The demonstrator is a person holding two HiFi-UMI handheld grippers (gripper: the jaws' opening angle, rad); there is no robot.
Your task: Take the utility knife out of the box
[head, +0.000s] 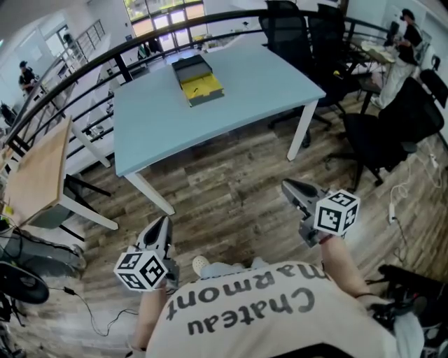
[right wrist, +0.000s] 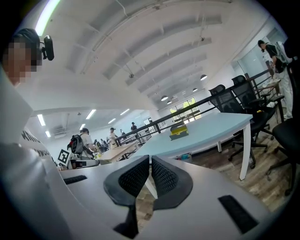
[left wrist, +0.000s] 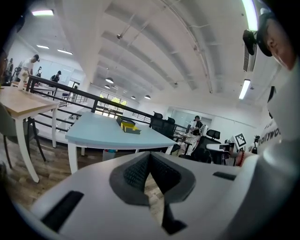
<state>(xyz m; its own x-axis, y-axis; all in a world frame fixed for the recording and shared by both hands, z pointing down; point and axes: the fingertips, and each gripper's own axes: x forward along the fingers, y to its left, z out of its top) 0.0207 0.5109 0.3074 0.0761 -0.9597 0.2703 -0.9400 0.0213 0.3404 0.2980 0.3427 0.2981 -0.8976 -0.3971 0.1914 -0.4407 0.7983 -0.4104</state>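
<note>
An open-plan office: black office chairs (head: pixel 290 31) beside a pale-blue table (head: pixel 245 91), strip lights (left wrist: pixel 248 14) overhead.

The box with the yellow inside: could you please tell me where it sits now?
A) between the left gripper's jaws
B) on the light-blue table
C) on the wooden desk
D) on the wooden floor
B: the head view shows the box lying on the light-blue table, near its far edge.

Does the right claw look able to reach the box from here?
Probably not: the right claw hangs over the floor, and the box lies far across the table. Nothing blocks the path.
</note>
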